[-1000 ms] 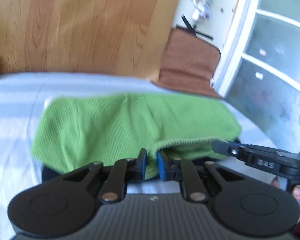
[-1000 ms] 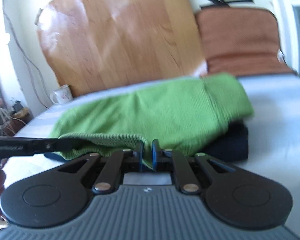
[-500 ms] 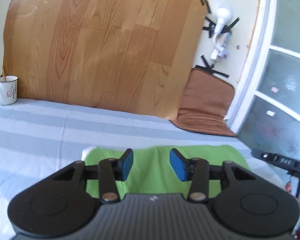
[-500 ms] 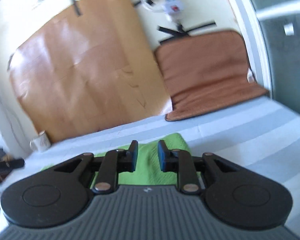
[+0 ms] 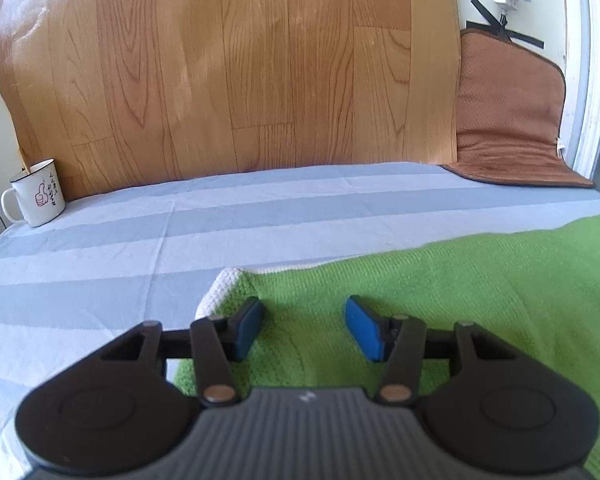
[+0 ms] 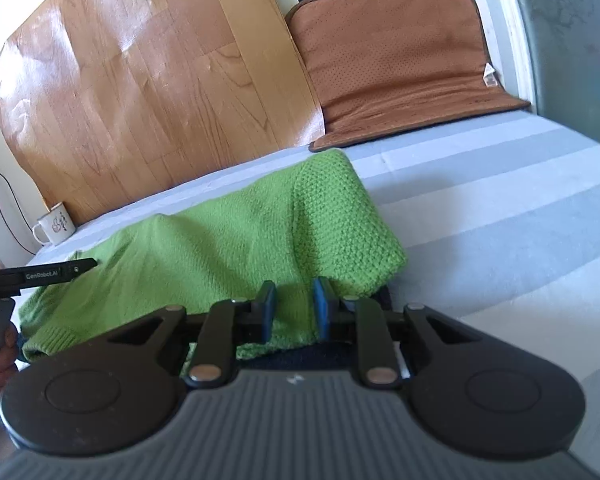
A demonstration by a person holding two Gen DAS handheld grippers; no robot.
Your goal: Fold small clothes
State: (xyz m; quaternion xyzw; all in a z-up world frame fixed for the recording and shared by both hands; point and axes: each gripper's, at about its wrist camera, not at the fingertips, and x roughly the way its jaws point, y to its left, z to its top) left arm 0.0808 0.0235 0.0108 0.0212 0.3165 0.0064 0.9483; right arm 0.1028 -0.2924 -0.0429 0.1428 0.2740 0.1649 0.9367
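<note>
A green knitted garment (image 5: 440, 304) lies folded on the striped grey sheet (image 5: 180, 240), with a white edge of cloth (image 5: 216, 292) showing at its left corner. It also shows in the right wrist view (image 6: 240, 240), resting on a dark garment (image 6: 328, 354). My left gripper (image 5: 304, 326) is open and empty above the garment's left part. My right gripper (image 6: 294, 308) is open and empty, its fingertips over the garment's near right edge. The left gripper's body (image 6: 36, 274) shows at the left of the right wrist view.
A white mug (image 5: 36, 194) stands at the far left of the sheet, also seen in the right wrist view (image 6: 56, 226). A wood-pattern board (image 5: 240, 64) and a brown cushion (image 6: 396, 52) lean against the back wall. A white door frame (image 5: 592, 68) is at the right.
Both grippers were shut on the green garment's edge a second ago. They let go and opened, rose, and now hover over the garment lying on the sheet.
</note>
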